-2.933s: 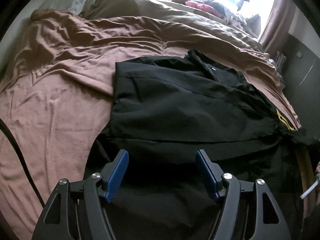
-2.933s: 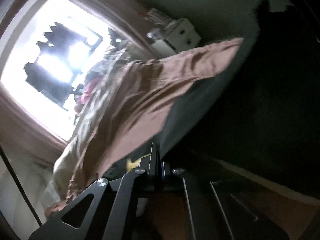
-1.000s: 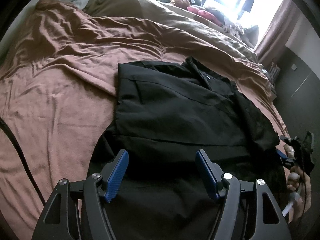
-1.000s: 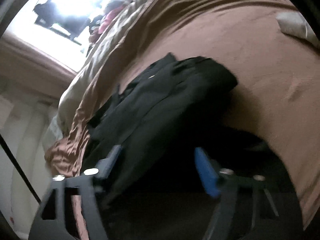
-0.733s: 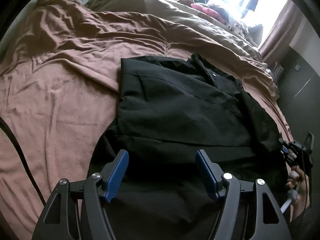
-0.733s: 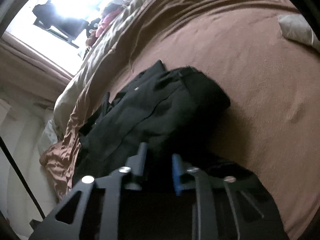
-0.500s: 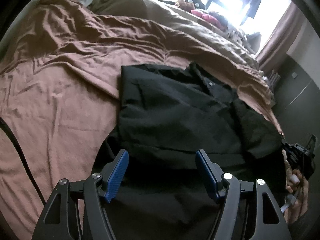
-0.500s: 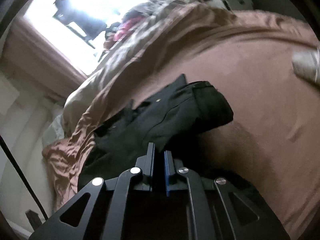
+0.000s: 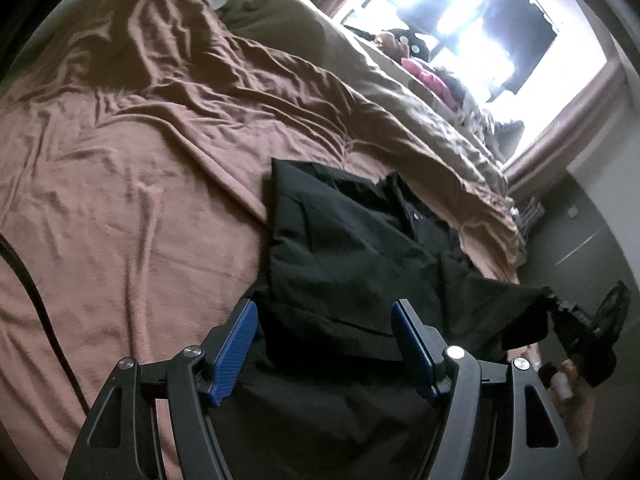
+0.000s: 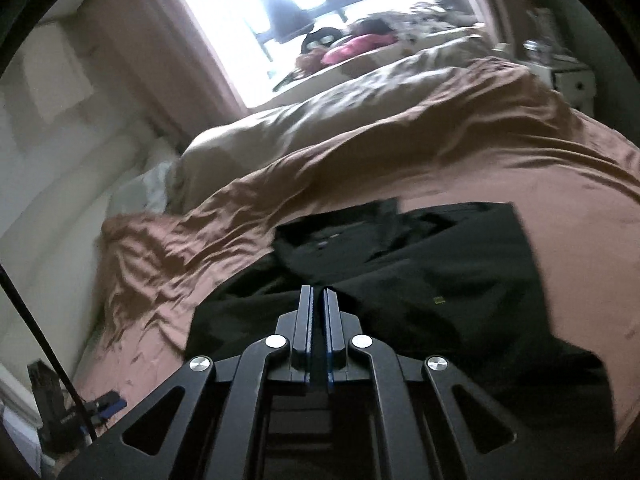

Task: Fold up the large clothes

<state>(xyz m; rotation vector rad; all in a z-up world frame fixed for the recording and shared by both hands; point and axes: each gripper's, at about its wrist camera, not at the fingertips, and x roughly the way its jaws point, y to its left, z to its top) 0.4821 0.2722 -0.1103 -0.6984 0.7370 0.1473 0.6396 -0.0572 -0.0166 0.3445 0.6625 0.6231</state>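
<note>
A large black garment [image 9: 352, 256] lies partly folded on the brown bedspread [image 9: 132, 184]. My left gripper [image 9: 324, 344] is open and empty, hovering over the garment's near part. My right gripper [image 10: 317, 300] is shut on a black edge of the garment [image 10: 420, 264] and holds it lifted. In the left wrist view the right gripper [image 9: 560, 312] shows at the far right, with a flap of the garment stretched up to it.
A beige duvet [image 9: 360, 64] is bunched along the far side of the bed under a bright window [image 9: 500, 28]. Pink and dark items [image 9: 428, 76] sit on the sill. A dark cabinet [image 9: 576, 236] stands right of the bed. A black cable [image 9: 36, 300] crosses the left.
My right gripper opened over the garment's right side, closed on its edge and lifted it up and inward. My left gripper stayed open and nearly still.
</note>
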